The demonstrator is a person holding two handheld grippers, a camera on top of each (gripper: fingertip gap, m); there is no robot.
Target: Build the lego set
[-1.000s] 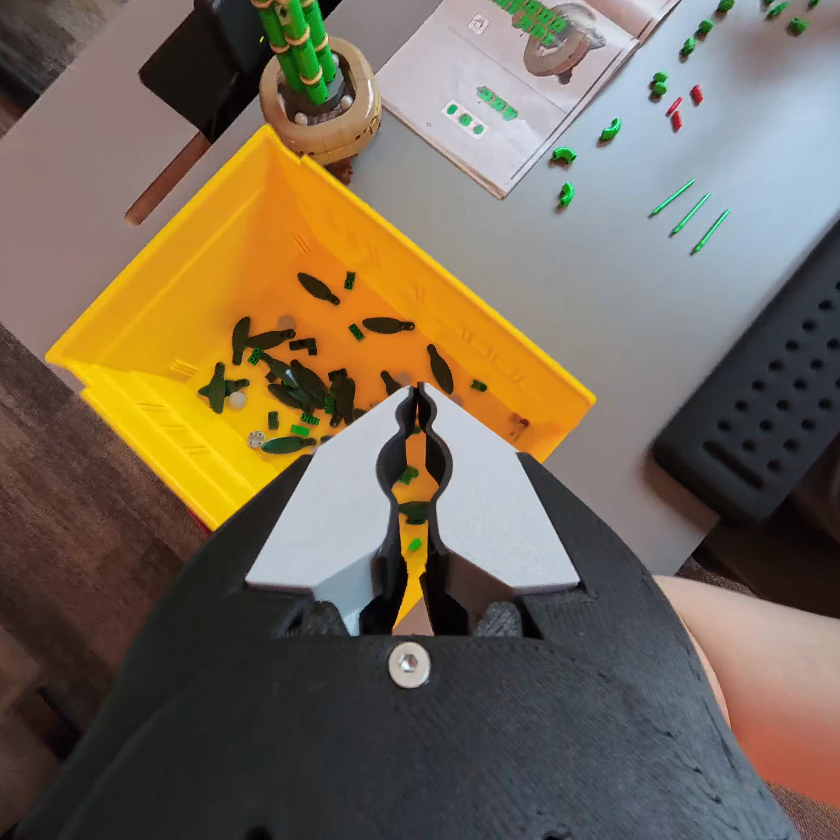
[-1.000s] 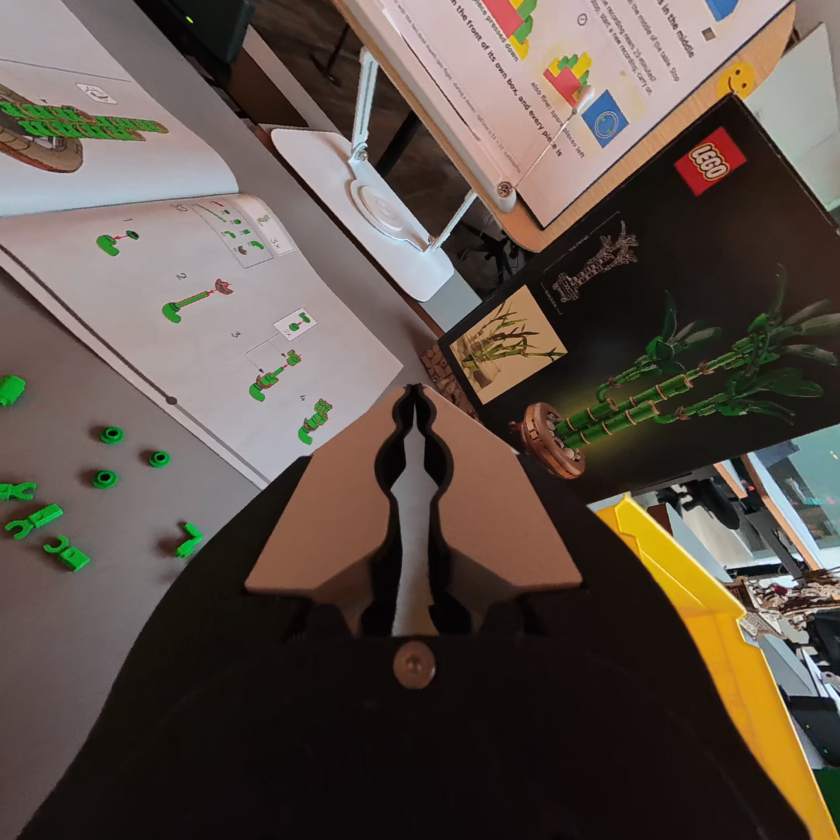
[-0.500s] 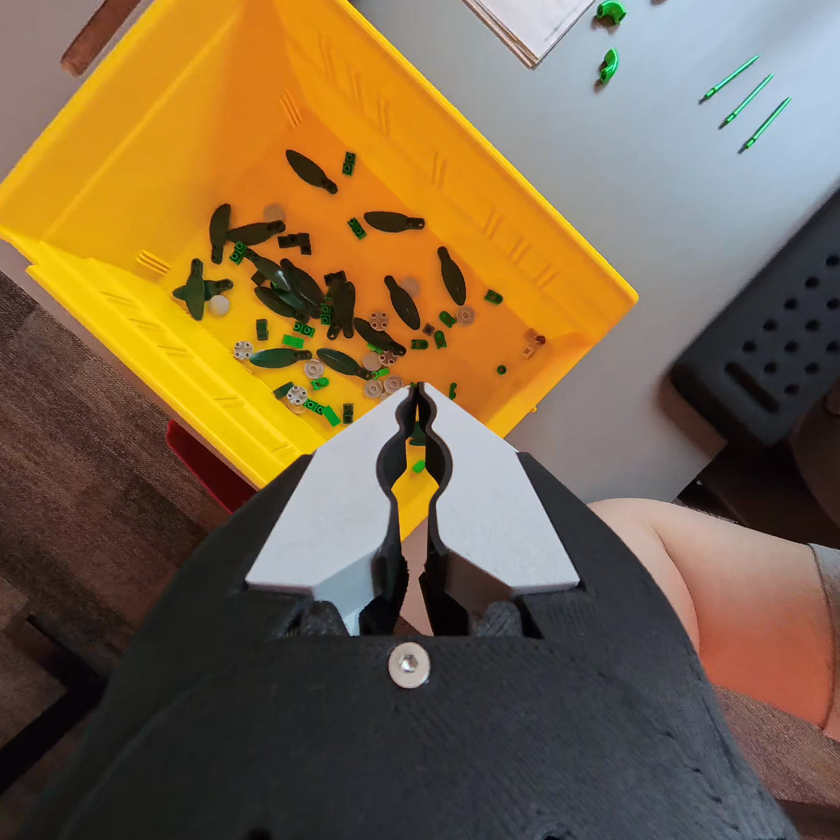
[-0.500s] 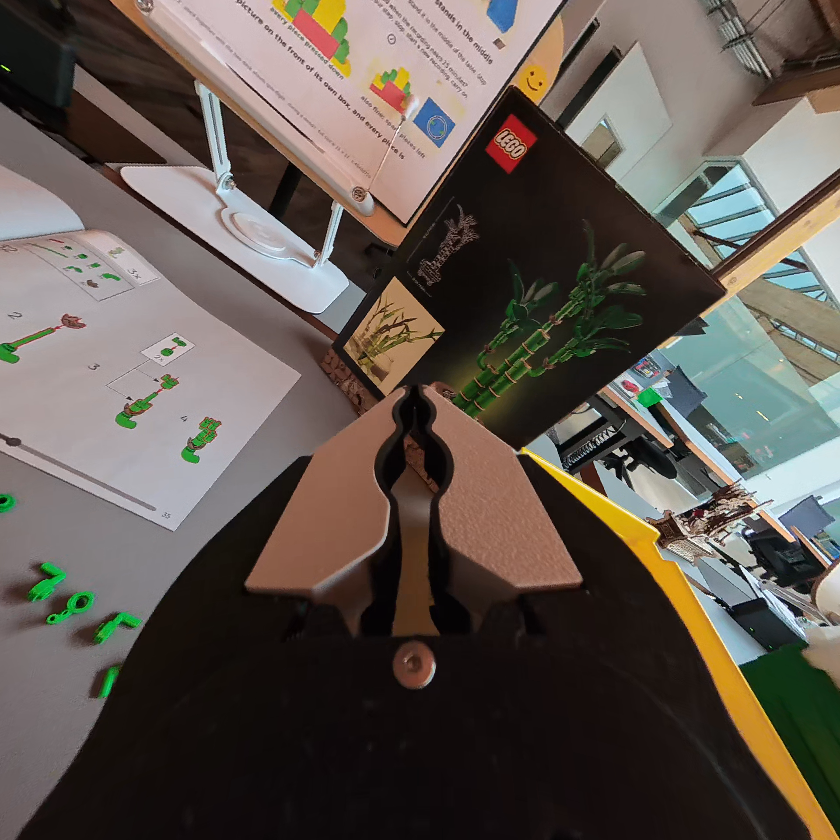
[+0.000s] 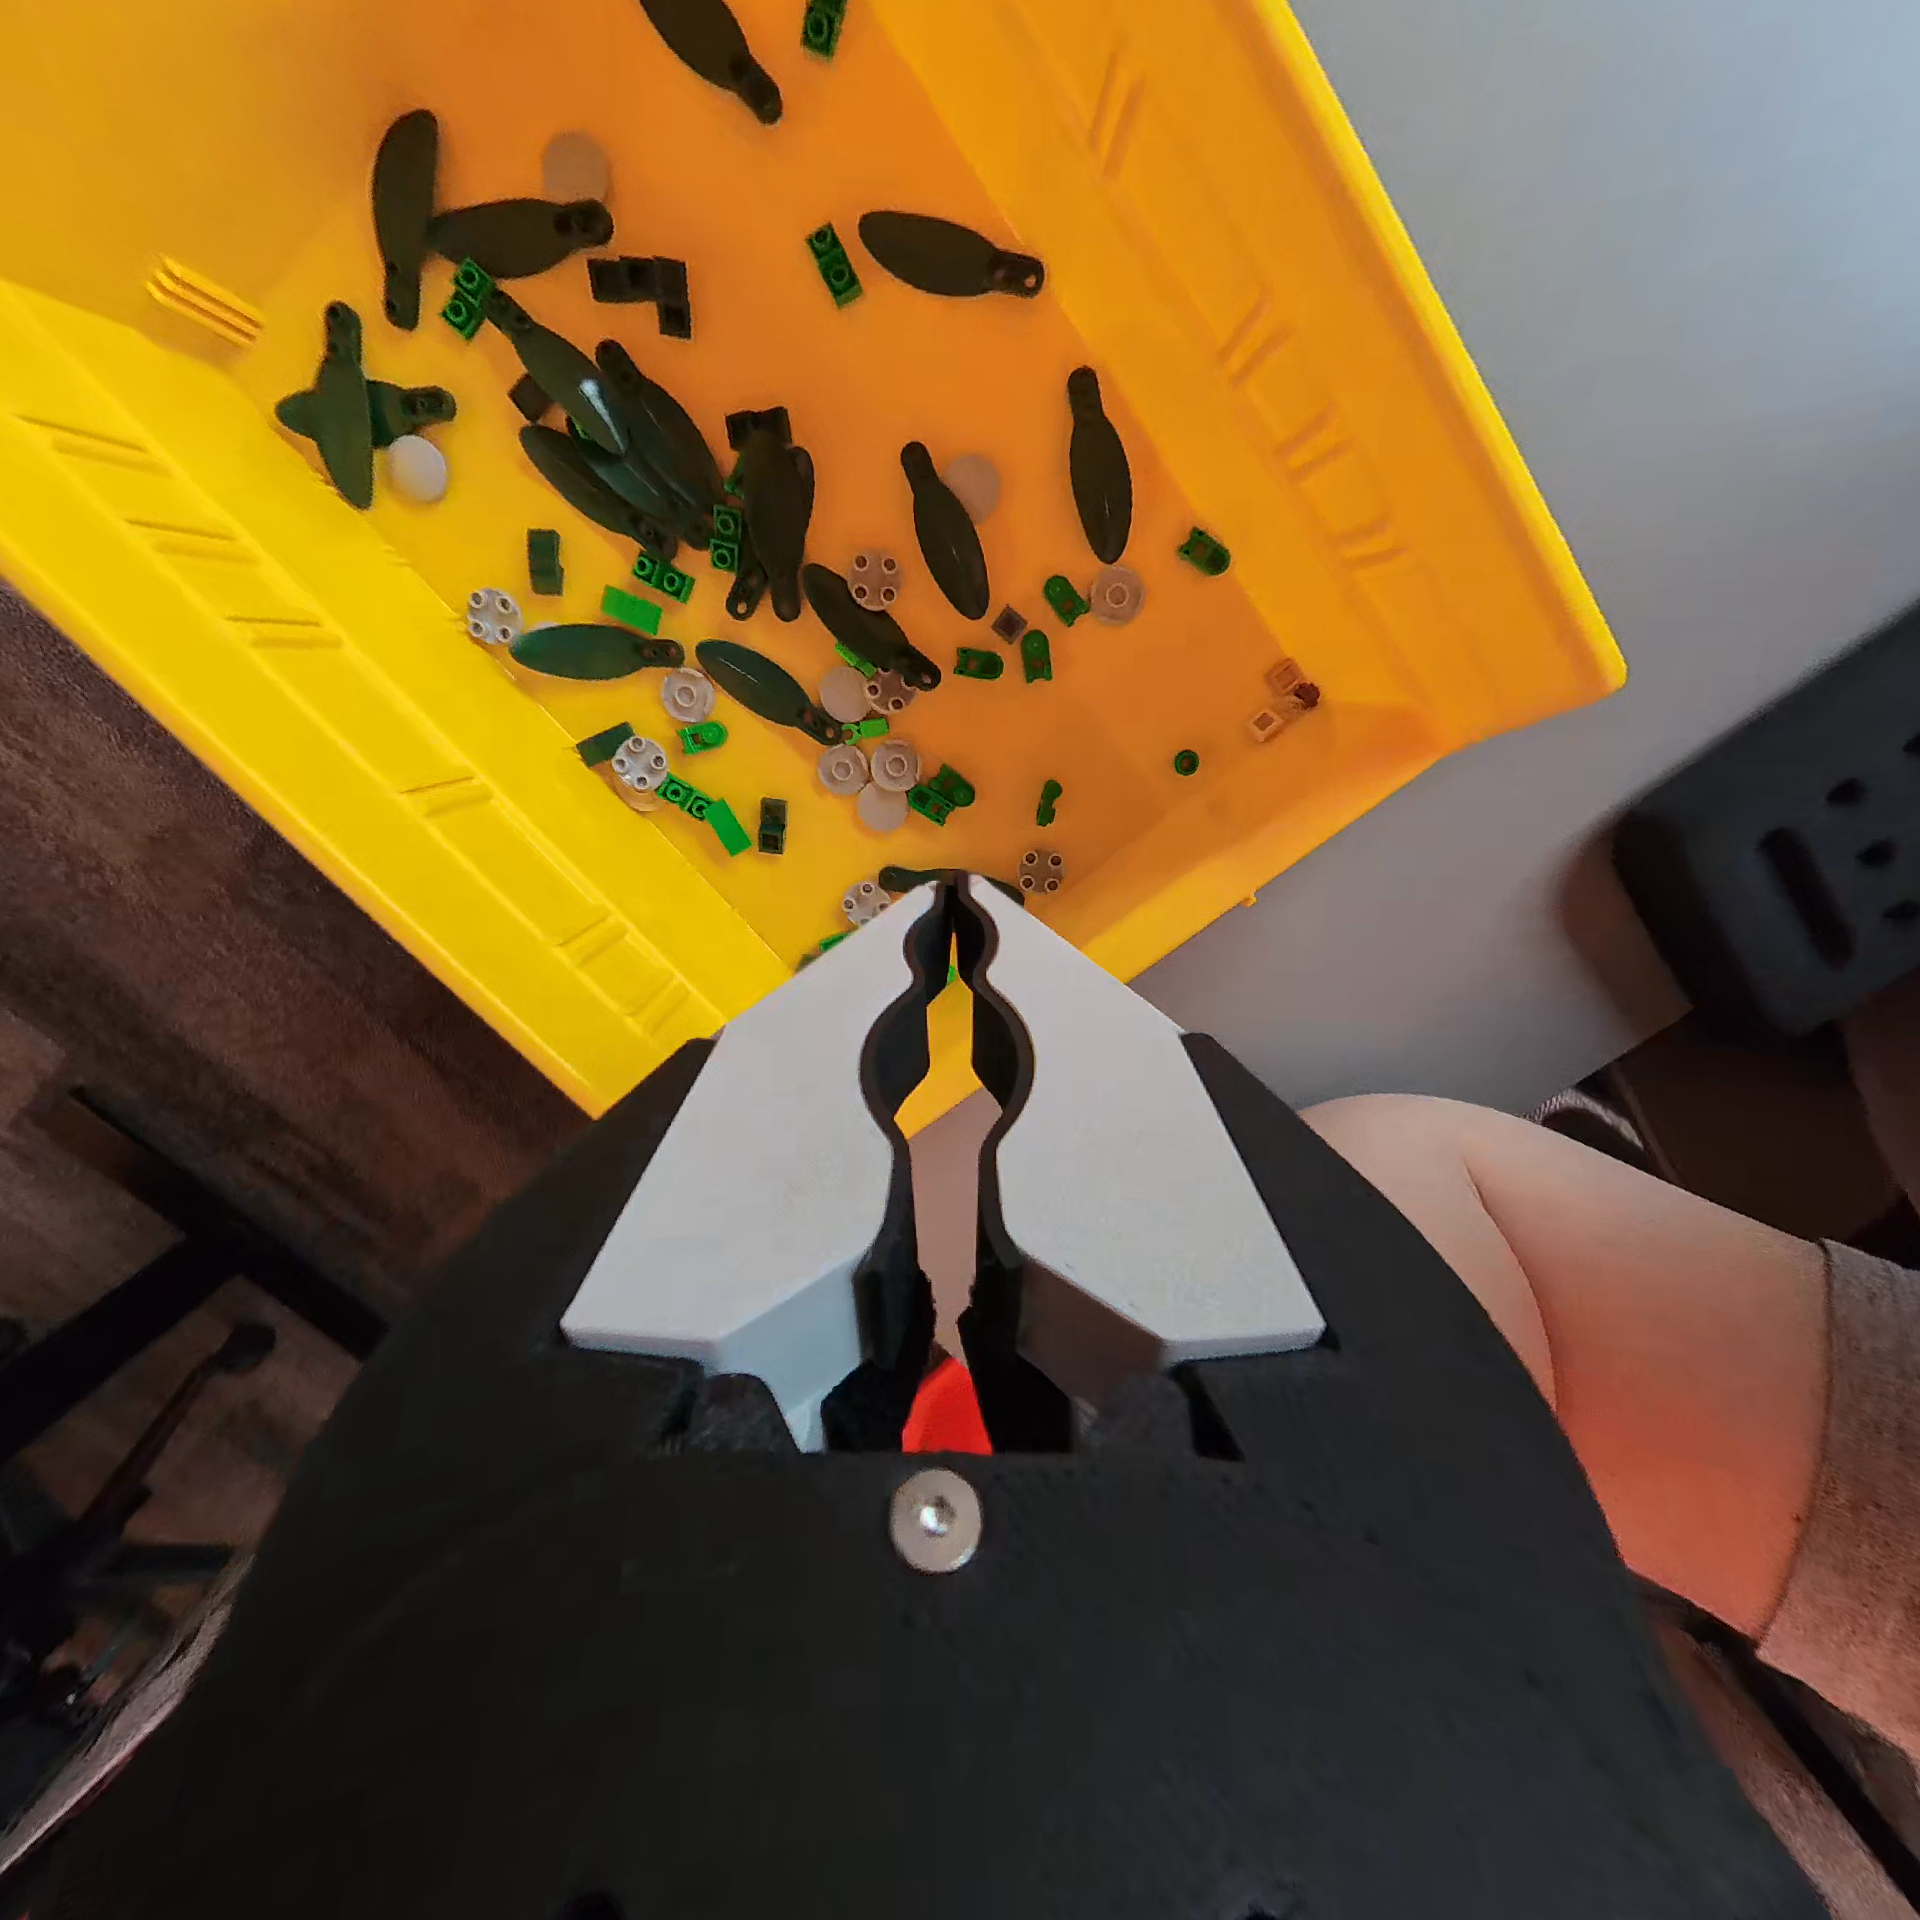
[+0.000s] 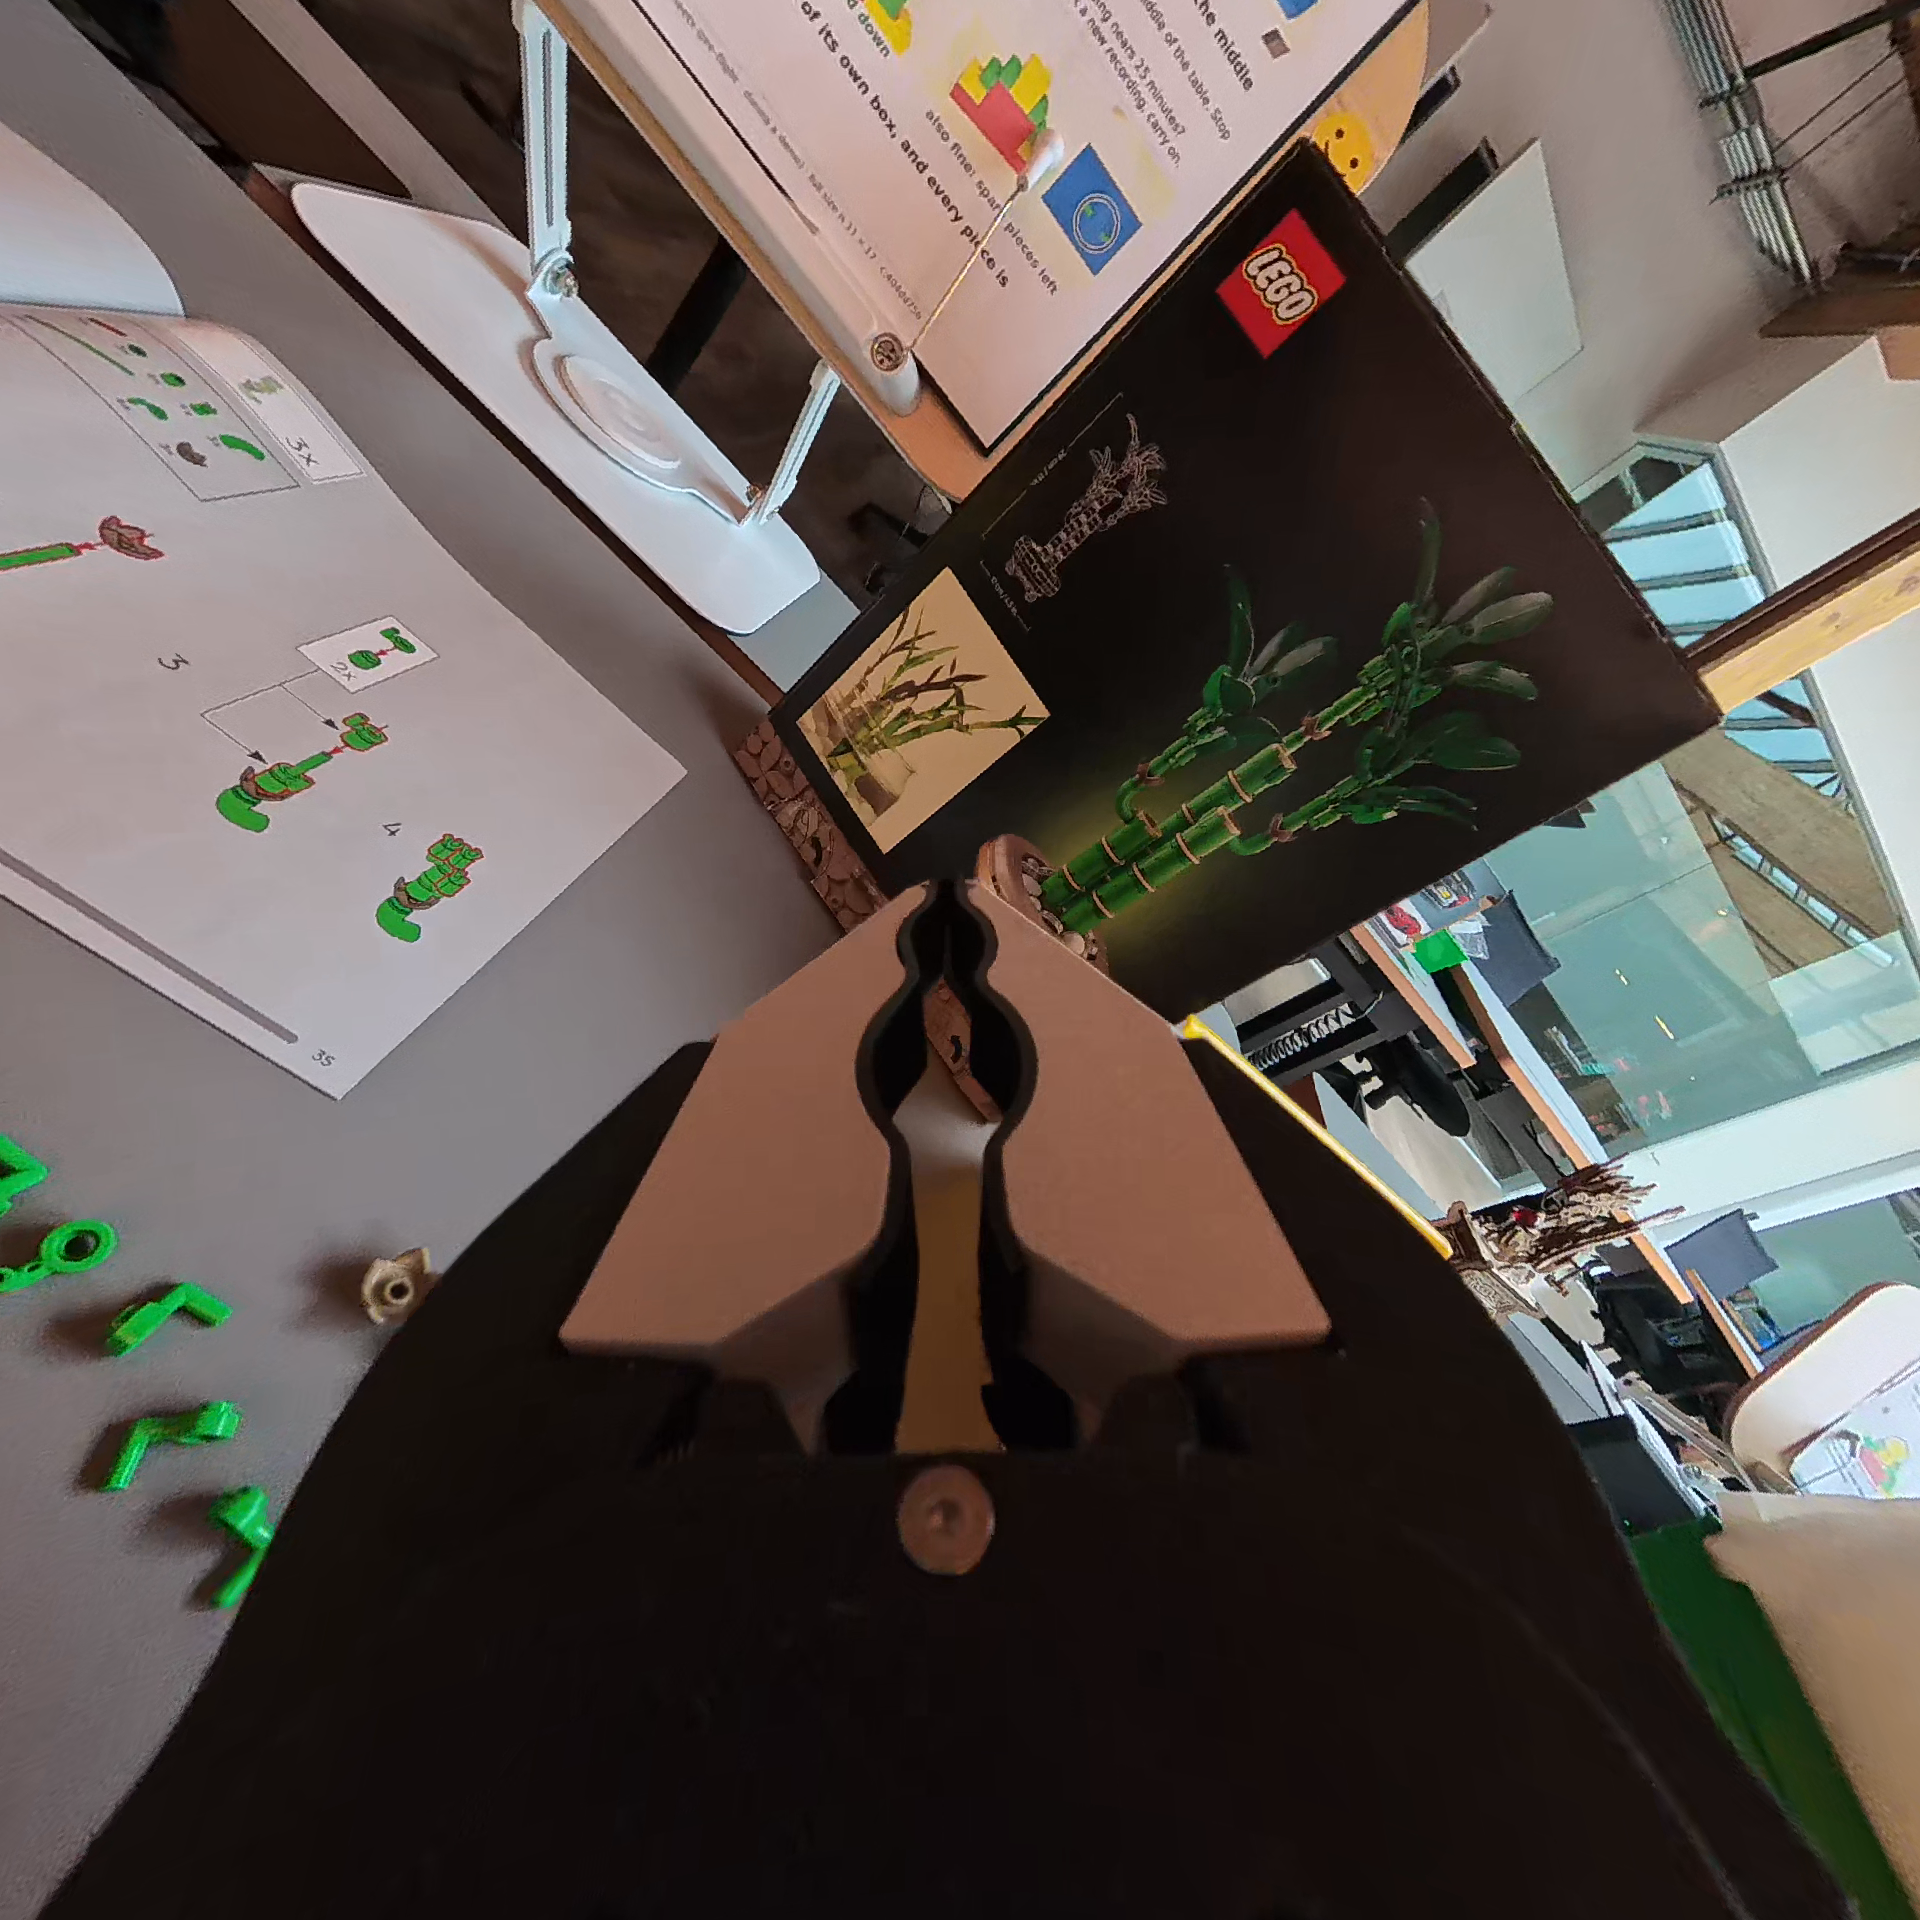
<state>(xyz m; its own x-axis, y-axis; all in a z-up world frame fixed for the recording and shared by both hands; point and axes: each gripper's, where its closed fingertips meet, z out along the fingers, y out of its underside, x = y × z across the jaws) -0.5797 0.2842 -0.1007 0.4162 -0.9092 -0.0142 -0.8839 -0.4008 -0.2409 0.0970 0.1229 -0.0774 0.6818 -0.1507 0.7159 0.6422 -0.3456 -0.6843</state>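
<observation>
One yellow bin (image 5: 1236, 343) on the grey table (image 5: 1662, 260) holds the loose lego pieces: many dark green leaves (image 5: 1099, 473), small green parts and grey round plates, too many to count exactly. The left gripper (image 5: 957, 891) points down at the bin's near corner, fingertips together and empty. The right gripper (image 6: 954, 896), likewise closed and empty, aims at one set box (image 6: 1299, 665) beside one open instruction booklet (image 6: 312, 675), with at least five loose green pieces (image 6: 166, 1317) on the table.

Yellow bin (image 5: 1299, 343): far end cut off by the top edge; near corner hidden behind the left gripper (image 5: 954, 891). Small pieces at that corner: partly covered, kind unclear. Instruction booklet (image 6: 343, 665): cut off at the left edge. Yellow bin rim (image 6: 1320, 1132) in the right wrist view: mostly hidden behind the gripper body.
</observation>
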